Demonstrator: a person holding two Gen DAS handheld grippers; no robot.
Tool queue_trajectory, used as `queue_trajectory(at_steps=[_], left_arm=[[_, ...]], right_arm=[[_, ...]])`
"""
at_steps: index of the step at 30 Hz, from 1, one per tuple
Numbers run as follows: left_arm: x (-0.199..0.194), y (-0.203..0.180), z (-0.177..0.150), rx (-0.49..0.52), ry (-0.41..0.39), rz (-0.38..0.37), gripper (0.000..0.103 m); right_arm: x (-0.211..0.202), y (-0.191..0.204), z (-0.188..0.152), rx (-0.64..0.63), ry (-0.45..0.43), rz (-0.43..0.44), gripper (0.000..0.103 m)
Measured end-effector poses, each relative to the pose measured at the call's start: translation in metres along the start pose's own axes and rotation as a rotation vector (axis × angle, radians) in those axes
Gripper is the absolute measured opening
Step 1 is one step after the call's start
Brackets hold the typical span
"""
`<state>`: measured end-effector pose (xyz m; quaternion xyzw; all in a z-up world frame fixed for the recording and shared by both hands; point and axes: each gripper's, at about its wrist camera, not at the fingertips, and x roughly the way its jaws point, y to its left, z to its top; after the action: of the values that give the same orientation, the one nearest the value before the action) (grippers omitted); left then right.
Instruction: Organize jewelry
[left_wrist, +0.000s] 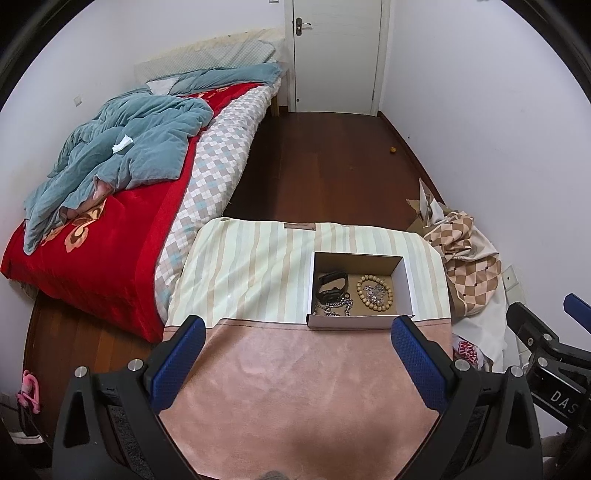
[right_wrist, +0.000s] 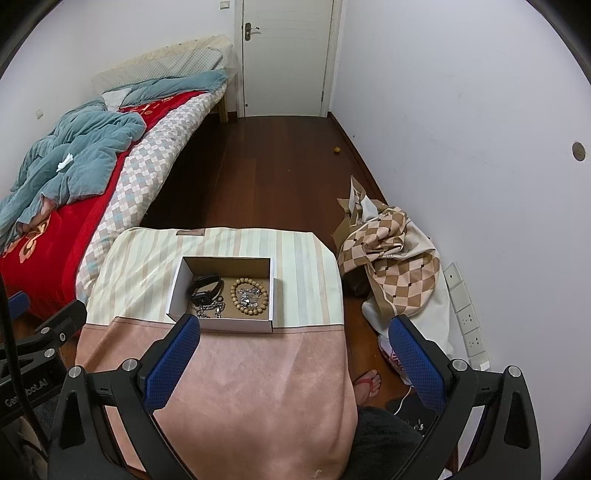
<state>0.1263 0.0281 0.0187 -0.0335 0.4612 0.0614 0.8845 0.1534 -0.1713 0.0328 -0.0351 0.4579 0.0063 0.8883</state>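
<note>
Ahead of the left gripper's right finger (left_wrist: 417, 363) sits the cardboard box (left_wrist: 408, 286) on the cloth-covered table (left_wrist: 258, 266), holding a smartwatch (left_wrist: 331, 283), chain (left_wrist: 338, 307) and bead bracelet (left_wrist: 373, 292); left lies the bed (left_wrist: 110, 221).
</note>
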Motion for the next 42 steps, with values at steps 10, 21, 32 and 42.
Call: queue_trajectory(at_steps=[10,21,32,42], left_arm=[[-0.005,-0.004,0.000,-0.001,-0.010,0.002,0.103],[-0.007,-0.002,0.000,0.002,-0.017,0.006,0.103],[-0.010,-0.003,0.002,0.008,-0.021,0.005,0.103],[-0.012,-0.003,0.003,0.011,-0.019,0.001,0.103]], right_arm=[[-0.003,-0.002,-0.001,0.001,-0.002,0.004,0.103],[-0.007,-0.002,-0.002,-0.004,-0.004,0.008,0.103],[-0.009,-0.001,0.003,-0.006,-0.009,0.014,0.103],[-0.009,-0.002,0.004,-0.007,-0.010,0.014,0.103]])
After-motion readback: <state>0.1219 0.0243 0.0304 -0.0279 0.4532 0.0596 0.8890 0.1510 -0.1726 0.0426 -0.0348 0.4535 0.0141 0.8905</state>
